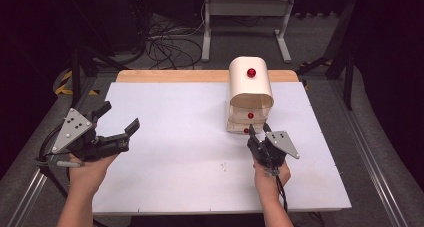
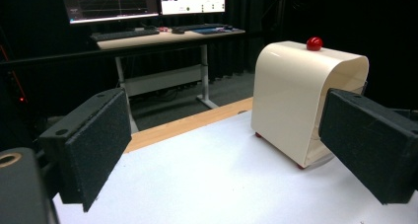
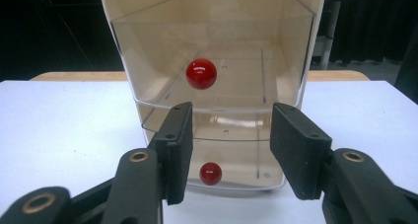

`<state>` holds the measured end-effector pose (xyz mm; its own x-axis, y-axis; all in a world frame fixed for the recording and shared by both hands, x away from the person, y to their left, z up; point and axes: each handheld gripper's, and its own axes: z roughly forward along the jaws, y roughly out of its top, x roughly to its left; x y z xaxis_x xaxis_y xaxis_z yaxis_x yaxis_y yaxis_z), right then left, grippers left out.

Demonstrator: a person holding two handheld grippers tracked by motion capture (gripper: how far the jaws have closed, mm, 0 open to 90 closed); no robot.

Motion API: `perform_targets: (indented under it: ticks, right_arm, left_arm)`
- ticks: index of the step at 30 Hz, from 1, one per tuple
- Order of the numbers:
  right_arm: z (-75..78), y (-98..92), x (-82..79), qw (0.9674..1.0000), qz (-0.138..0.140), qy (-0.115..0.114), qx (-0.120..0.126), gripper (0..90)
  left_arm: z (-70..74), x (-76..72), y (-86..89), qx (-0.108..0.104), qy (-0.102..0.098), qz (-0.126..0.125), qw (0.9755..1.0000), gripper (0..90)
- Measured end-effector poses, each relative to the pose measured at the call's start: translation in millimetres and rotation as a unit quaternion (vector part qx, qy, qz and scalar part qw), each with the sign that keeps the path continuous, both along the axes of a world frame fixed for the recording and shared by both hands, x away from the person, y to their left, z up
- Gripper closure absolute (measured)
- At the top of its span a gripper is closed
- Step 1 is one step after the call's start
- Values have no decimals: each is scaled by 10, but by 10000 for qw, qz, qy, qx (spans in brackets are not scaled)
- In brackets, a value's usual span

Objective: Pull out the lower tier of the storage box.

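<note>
A: White sheet covers the table (image 1: 190, 137). What sits at the left?

B: At the left, a hand (image 1: 87, 174) holds the left gripper (image 1: 117, 119) above the sheet, its black jaws wide apart with nothing between them.

A: And further right?

B: A cream drawer unit (image 1: 251, 94) stands toward the table's far right. It has a rounded top with a red knob (image 1: 251, 72), and two clear drawers, each with a red knob on its front.

A: And the right gripper?

B: The right gripper (image 1: 258, 132) is just in front of the unit. Its jaws stand partly apart, framing the lower knob (image 3: 210, 173) without touching it. The upper knob (image 3: 201, 73) sits above them.
</note>
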<state>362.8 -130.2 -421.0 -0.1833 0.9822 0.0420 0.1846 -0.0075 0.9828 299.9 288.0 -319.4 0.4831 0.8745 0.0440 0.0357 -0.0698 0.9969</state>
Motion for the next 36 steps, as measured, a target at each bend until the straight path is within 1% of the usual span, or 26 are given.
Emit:
perform_targets:
  ticks: [7, 14, 20, 23, 28, 36]
  right_arm:
    - [-49, 32, 34, 9999, -46, 115, -7, 533]
    - [-99, 82, 65, 9995, -210, 242, -41, 551]
    - [-125, 97, 76, 9994, -176, 283, -2, 551]
    - [-156, 106, 86, 9993, -152, 336, -15, 550]
    - [-202, 130, 106, 9991, -130, 412, -39, 550]
    - [-221, 140, 112, 9989, -148, 432, -65, 551]
  left_arm:
    - [3, 1, 11, -3, 15, 15, 10000, 66]
    - [3, 0, 8, -3, 24, 12, 10000, 68]
    - [0, 1, 1, 8, 23, -8, 10000, 68]
    - [-1, -2, -5, -9, 20, -12, 10000, 68]
    - [-9, 5, -17, 20, 38, -33, 10000, 68]
    - [-17, 9, -36, 19, 59, -33, 10000, 68]
